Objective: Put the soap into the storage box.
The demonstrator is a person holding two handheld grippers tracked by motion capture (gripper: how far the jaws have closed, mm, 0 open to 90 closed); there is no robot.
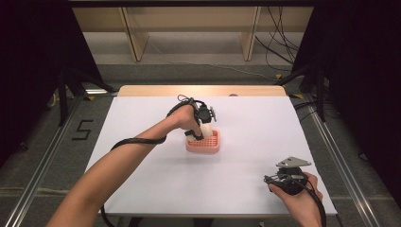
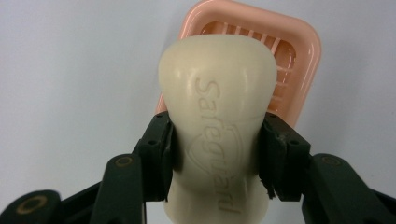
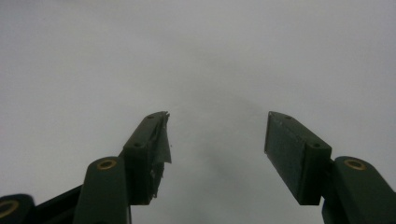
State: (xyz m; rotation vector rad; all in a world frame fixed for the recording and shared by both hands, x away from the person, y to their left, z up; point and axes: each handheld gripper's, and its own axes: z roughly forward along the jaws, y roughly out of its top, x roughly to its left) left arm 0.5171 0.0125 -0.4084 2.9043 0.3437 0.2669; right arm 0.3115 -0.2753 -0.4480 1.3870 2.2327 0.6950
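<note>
Soap bar [image 2: 217, 126] clamped between left gripper [image 2: 217, 158] fingers [image 2: 156, 149]

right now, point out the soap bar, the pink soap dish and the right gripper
soap bar [image 2: 215, 107]: left gripper view, its embossed front face
pink soap dish [image 2: 308, 46]: left gripper view, its far right rim
right gripper [image 3: 217, 140]: right gripper view, the gap midway between its open fingertips

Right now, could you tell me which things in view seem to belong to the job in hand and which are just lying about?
In the job, as it appears:
- bar of soap, clamped in the left gripper
- pink soap dish, just beneath the soap

Not in use:
- right gripper, open over bare table
- white table cover
- wooden shelving behind the table
</note>
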